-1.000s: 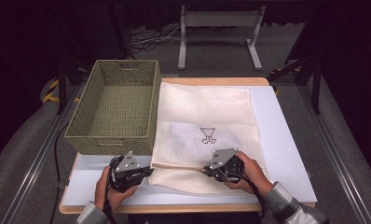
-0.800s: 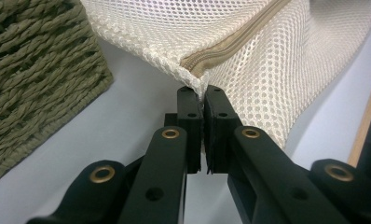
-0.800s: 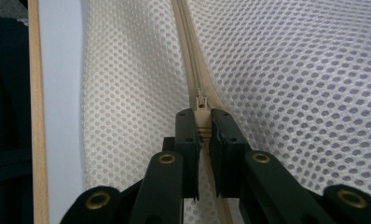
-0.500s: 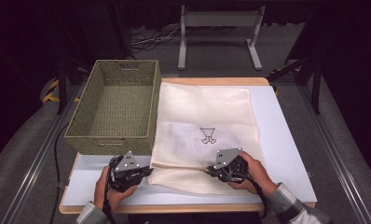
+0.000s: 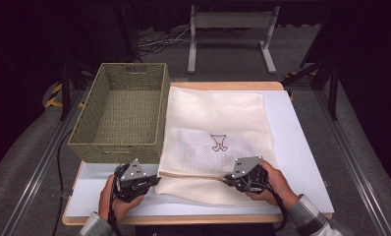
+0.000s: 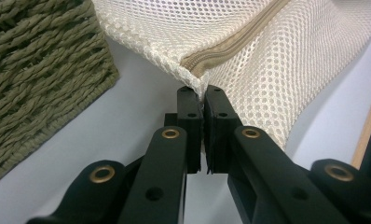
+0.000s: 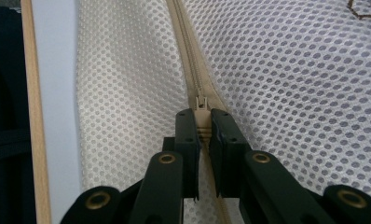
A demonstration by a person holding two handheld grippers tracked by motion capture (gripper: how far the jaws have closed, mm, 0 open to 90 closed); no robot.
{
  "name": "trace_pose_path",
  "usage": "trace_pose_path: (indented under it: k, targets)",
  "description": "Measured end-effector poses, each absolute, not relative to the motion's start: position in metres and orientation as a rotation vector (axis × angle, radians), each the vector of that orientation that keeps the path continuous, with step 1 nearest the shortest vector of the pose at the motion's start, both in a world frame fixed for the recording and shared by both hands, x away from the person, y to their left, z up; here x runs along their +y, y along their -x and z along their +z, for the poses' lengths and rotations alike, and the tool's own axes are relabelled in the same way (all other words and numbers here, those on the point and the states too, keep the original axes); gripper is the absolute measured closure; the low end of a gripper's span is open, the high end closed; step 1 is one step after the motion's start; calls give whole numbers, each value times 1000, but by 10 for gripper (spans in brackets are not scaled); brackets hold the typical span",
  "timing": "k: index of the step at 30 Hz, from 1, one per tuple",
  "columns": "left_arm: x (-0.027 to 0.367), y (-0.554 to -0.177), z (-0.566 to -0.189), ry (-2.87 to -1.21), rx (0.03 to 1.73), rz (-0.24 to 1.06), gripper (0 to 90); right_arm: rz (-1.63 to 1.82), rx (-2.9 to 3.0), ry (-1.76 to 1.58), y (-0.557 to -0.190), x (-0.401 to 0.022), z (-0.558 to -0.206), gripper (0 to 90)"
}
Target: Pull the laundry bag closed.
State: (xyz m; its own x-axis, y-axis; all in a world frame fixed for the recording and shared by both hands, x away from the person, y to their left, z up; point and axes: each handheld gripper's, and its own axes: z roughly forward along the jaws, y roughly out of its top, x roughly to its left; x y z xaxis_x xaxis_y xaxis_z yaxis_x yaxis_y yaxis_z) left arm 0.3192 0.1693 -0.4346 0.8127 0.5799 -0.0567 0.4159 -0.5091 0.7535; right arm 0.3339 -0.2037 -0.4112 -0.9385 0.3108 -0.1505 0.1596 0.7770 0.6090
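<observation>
A cream mesh bag (image 5: 218, 118) with a small dark emblem lies flat on the white table top (image 5: 294, 147). Its zip (image 6: 235, 42) runs along the near fold. My left gripper (image 5: 156, 180) is at the bag's near left corner. In the left gripper view, the left gripper (image 6: 203, 93) is shut on that corner of the mesh bag (image 6: 286, 60), right at the zip's end. My right gripper (image 5: 228, 178) sits farther right along the same fold. In the right gripper view, the right gripper (image 7: 201, 116) is shut on the zip pull (image 7: 201, 103) of the mesh bag (image 7: 291, 70).
A green woven basket (image 5: 120, 113) stands at the left of the table, touching the bag's left edge; its wall (image 6: 34, 70) is close beside my left gripper. The wooden table edge (image 7: 34, 116) runs just near of the bag. A metal stand (image 5: 230, 29) is on the floor behind.
My right gripper has slid a little to the right along the fold. The left gripper has kept still on the corner.
</observation>
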Motion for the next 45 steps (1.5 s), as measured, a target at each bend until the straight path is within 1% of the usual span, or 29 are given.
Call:
trace_pose_path:
  k: [45]
  targets:
    - [170,-318,-435,-2187,737,281,867,896,2699,-452,-326,-244,-410,824]
